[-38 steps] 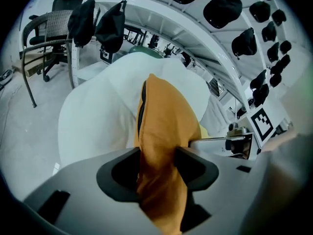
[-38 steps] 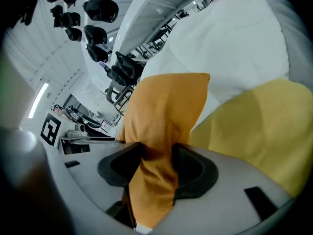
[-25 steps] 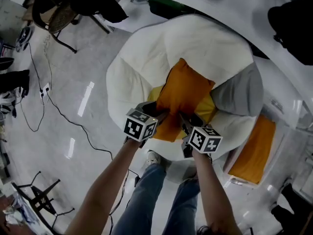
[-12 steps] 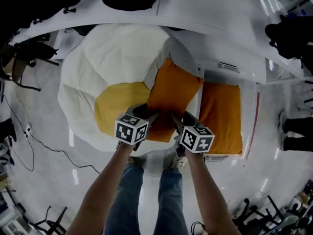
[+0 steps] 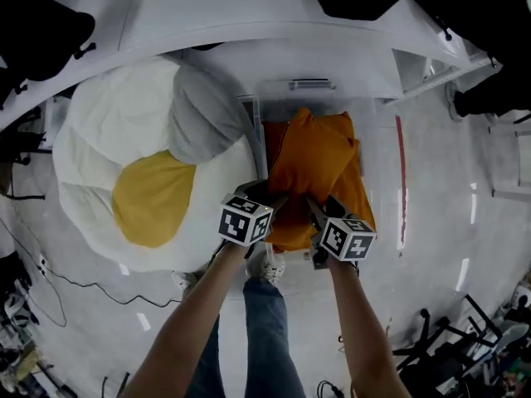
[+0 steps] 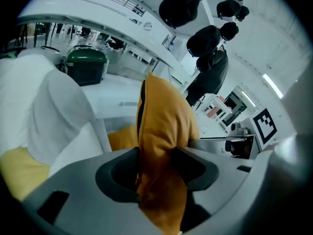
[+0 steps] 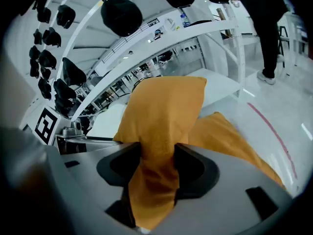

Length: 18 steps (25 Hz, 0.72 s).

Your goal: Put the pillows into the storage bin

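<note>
The white beanbag (image 5: pixel 99 131) fills the left of the head view, and the clear storage bin (image 5: pixel 312 84) stands on the floor just beside its right edge. A grey pillow (image 5: pixel 203 123) lies on the beanbag's edge nearest the bin, and a yellow pillow (image 5: pixel 153 197) lies toward its near edge.

The held orange pillow (image 5: pixel 311 160) hangs above the bin's opening, over a second orange pillow (image 5: pixel 358 201) that lies inside. The left claw (image 5: pixel 267 196) and the right claw (image 5: pixel 314 206) each clamp the held pillow's near edge.

The pillow looks light, soft and floppy. It bunches where it is pinched, so a deep bite on a fold or corner probably holds best, and it should drop without harm.

Only the head view shows the pillow centred over the bin and the two pillows left on the beanbag. Only the gripper views show the grip itself: fabric squeezed into a narrow waist between each claw's jaws. The right gripper view also shows the second orange pillow underneath.
</note>
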{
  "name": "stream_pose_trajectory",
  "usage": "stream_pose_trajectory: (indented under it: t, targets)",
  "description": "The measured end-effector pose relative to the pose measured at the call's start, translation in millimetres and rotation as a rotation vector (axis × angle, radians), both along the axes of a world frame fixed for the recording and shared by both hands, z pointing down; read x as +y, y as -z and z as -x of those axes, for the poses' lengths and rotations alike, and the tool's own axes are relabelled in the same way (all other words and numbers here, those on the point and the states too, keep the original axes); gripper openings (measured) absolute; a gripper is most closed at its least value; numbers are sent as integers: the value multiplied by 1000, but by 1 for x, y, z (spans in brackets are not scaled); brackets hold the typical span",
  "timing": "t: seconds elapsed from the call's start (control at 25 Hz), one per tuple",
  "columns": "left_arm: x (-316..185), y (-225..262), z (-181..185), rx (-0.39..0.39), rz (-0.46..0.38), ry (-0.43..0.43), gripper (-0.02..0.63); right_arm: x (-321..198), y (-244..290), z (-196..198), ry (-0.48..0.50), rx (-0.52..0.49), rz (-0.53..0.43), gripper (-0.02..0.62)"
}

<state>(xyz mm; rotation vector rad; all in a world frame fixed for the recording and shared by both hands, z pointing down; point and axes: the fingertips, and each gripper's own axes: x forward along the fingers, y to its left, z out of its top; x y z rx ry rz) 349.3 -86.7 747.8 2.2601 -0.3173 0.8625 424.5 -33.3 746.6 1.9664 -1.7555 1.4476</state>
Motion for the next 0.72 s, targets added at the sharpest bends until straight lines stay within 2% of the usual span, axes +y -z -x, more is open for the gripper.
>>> stream_pose_trajectory:
  t: [0.16, 0.32, 0.4, 0.56, 0.72]
  targets:
    - [37, -31, -57, -31, 40, -46, 238, 38, -29, -56, -29, 21, 55, 227]
    - [62, -70, -96, -85, 50, -105, 239, 66, -66, -94, -40, 49, 122, 232]
    - [68, -85, -110, -100, 27, -119, 241, 75, -82, -106, -67, 48, 135, 235]
    - [60, -107, -127, -127, -25, -80, 255, 74, -103, -124, -132, 74, 127, 236]
    - [45, -123, -133, -242, -167, -114, 255, 64, -117, -124, -153, 59, 127, 242]
